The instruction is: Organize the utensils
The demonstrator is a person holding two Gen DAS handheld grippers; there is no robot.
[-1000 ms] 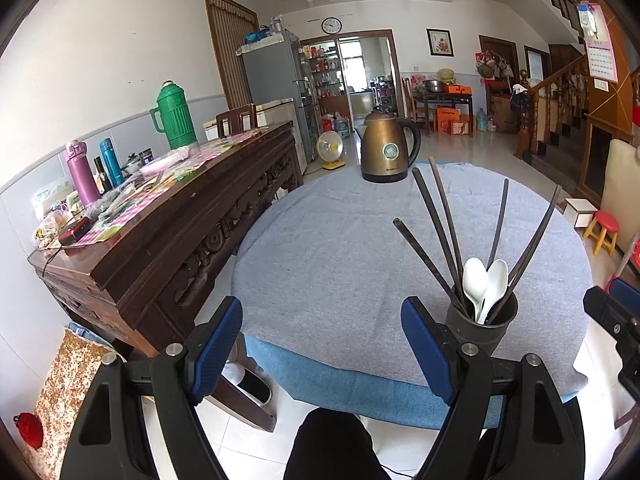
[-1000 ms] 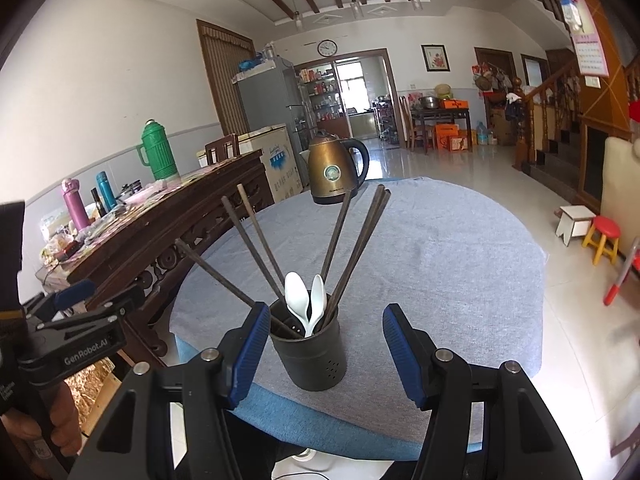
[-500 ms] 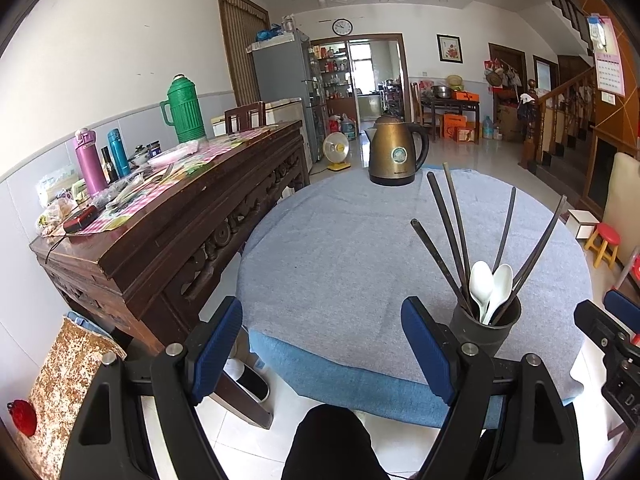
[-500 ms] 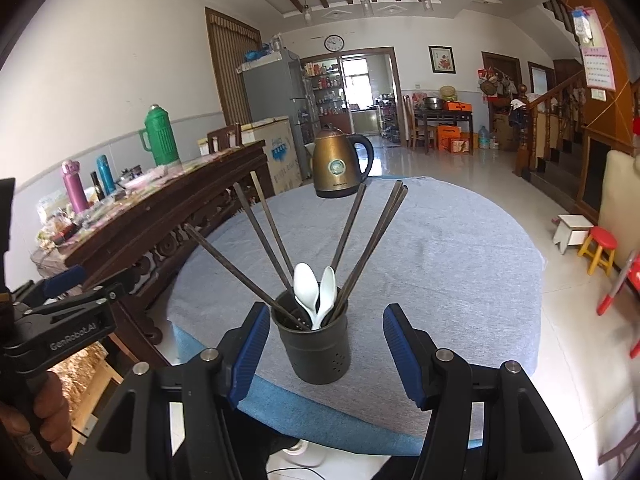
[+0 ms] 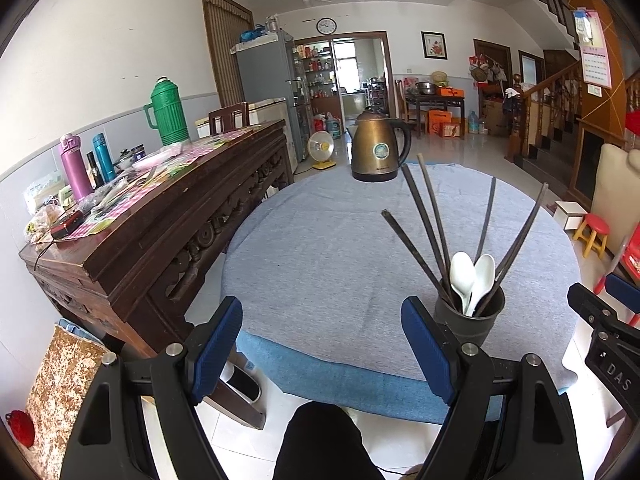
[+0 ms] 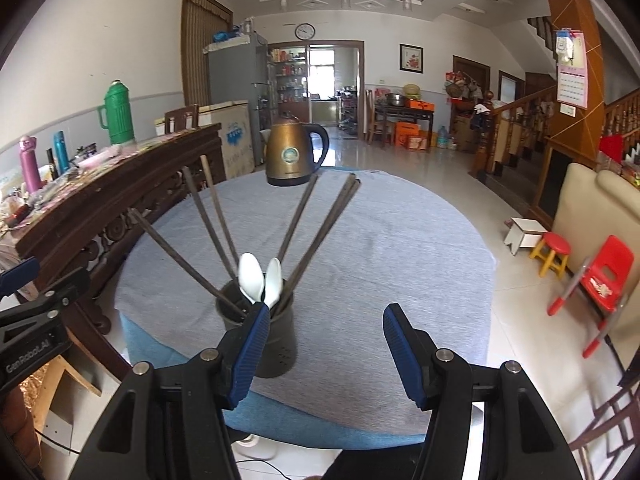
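A dark utensil cup (image 5: 469, 319) stands near the front edge of the round grey table (image 5: 328, 248). It holds several dark chopsticks (image 5: 428, 224) fanned out and two white spoons (image 5: 472, 276). My left gripper (image 5: 322, 346) is open and empty, in front of the table edge, left of the cup. In the right wrist view the cup (image 6: 262, 334) sits just behind my left fingertip, with the spoons (image 6: 260, 280) and chopsticks (image 6: 312, 220) above it. My right gripper (image 6: 324, 350) is open and empty, to the cup's right.
A bronze kettle (image 5: 378, 148) stands at the table's far edge. A carved wooden sideboard (image 5: 160, 216) with flasks and clutter runs along the left. A red chair (image 6: 600, 276) and small stools (image 6: 554, 252) stand on the floor to the right.
Both grippers have drawn back and risen a little. The right gripper has shifted right, so the cup now sits behind its left finger instead of between the fingers.
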